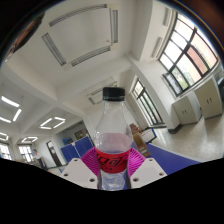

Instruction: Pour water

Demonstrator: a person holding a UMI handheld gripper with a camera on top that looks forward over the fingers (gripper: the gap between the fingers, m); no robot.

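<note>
Item: clear plastic bottle (113, 140), black cap on, pinched upright between the gripper (113, 166) pads. Step: carrying, apparently lifted toward the ceiling. Next: uncap, find a receiving vessel; none visible.

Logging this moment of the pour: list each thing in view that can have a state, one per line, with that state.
Bottle: upright, held off any surface, black cap on, clear body.
Cap: on the bottle, closed.
Gripper: shut on the bottle, a finger at each side, pads against its lower part.
Ceiling lights: lit.
Windows: daylight coming through; open or shut, cannot tell.
</note>
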